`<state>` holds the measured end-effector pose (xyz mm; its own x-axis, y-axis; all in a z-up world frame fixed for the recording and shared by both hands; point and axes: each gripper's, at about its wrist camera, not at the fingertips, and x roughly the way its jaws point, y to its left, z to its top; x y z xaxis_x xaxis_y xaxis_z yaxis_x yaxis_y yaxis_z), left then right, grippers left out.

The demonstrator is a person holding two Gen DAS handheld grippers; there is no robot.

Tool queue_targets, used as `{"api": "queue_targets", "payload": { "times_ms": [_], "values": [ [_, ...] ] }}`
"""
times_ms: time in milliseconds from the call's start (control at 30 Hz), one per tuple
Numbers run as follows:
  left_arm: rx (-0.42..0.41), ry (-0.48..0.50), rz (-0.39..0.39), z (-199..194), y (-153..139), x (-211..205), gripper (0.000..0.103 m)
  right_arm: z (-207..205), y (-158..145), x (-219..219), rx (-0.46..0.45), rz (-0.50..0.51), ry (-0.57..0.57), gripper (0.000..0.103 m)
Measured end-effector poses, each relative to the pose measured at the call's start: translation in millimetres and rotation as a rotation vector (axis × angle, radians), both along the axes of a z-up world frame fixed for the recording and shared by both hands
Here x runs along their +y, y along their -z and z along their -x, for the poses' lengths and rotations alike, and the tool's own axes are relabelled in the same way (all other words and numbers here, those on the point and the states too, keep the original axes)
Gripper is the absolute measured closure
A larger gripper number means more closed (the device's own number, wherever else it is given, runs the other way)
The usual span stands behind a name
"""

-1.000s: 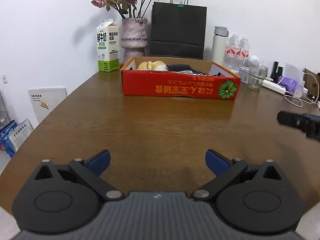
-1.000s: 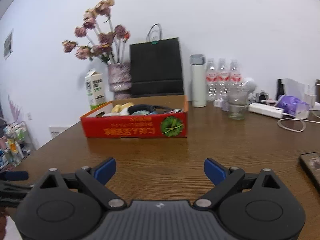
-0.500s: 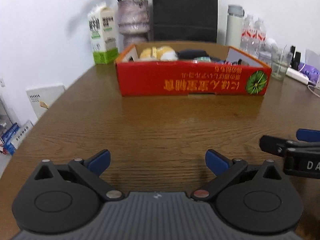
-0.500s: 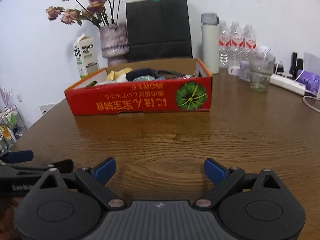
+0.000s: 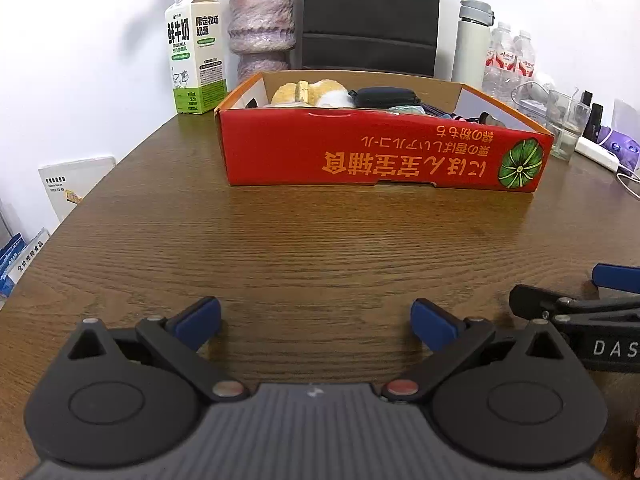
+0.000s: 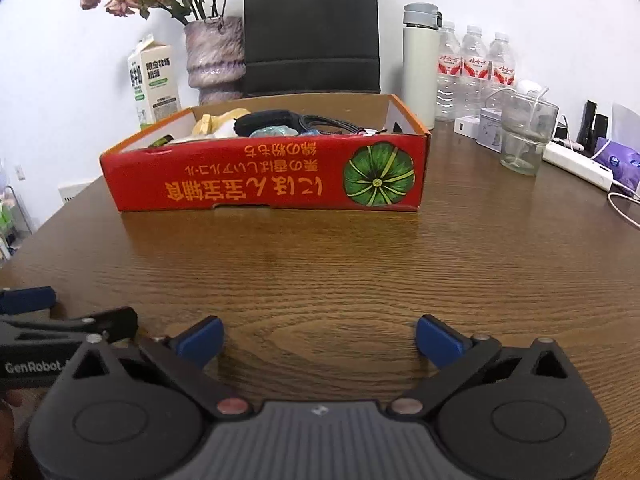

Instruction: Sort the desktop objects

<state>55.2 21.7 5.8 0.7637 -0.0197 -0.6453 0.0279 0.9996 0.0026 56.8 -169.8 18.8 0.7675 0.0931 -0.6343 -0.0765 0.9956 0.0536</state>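
Observation:
A red cardboard box (image 5: 380,156) stands on the brown wooden table (image 5: 320,248), also in the right wrist view (image 6: 264,180). It holds a yellow-and-white plush toy (image 5: 308,92), a black case (image 5: 386,98), cables and other small items. My left gripper (image 5: 316,318) is open and empty, low over the table in front of the box. My right gripper (image 6: 318,338) is open and empty, side by side with the left. The right gripper shows at the right edge of the left wrist view (image 5: 580,308); the left gripper shows at the left edge of the right wrist view (image 6: 60,320).
Behind the box stand a milk carton (image 5: 196,52), a vase with dried flowers (image 6: 214,60), a black paper bag (image 6: 312,28), a white thermos (image 6: 420,64), water bottles (image 6: 474,68) and a glass (image 6: 524,132). A white power strip (image 6: 580,166) and cables lie at the right.
Both grippers have moved forward and lower toward the red box, which now looks larger. The two grippers have come closer together. Both stay open.

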Motion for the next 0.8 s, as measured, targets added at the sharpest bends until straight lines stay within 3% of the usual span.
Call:
{"api": "queue_targets", "payload": {
  "times_ms": [800],
  "values": [
    [0.000, -0.007, -0.003, 1.4, 0.1, 0.1, 0.000, 2.0, 0.8, 1.0, 0.009, 0.038, -0.025, 0.000]
  ]
}}
